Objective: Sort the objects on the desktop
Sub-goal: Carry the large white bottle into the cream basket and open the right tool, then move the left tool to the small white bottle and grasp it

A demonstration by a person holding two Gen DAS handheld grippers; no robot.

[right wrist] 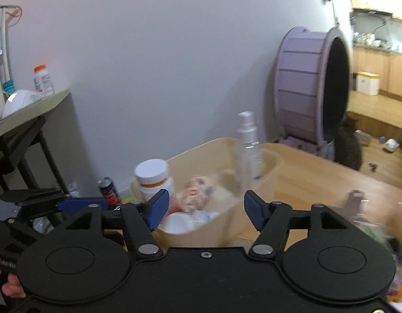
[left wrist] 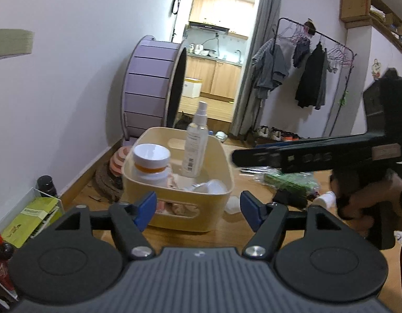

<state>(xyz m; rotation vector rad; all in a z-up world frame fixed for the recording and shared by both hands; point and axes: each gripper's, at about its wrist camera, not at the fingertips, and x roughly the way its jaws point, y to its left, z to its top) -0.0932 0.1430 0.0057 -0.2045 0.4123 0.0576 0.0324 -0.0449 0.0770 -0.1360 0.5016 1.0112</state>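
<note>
Item: desk sorting, state of stock. My left claw (left wrist: pixel 198 210) stands wide open, holding nothing, just short of the cream bin (left wrist: pixel 138 180); my right claw (right wrist: pixel 206 212) is likewise spread wide and empty, above the bin's near corner. Bin contents: one clear spray bottle (left wrist: pixel 195 146), upright toward the far side; one white jar (left wrist: pixel 151 165) with an orange band, upright at the left corner; crumpled wrappers (right wrist: pixel 194 195) in the middle; a small white cup (left wrist: pixel 214 186) lying low near the front wall. Outstanding on the wooden desk (left wrist: pixel 227 229), right of the bin: a green packet (left wrist: pixel 287 180) in clear wrap, a small white bottle (left wrist: pixel 326 199) on its side, a black object (left wrist: pixel 285 198) I cannot identify. Judgement: sorting is well advanced, since several things sit in the bin, yet these loose pieces look still due for it. The right-wrist view is blurred at its right edge, so further strays there cannot be listed.
</note>
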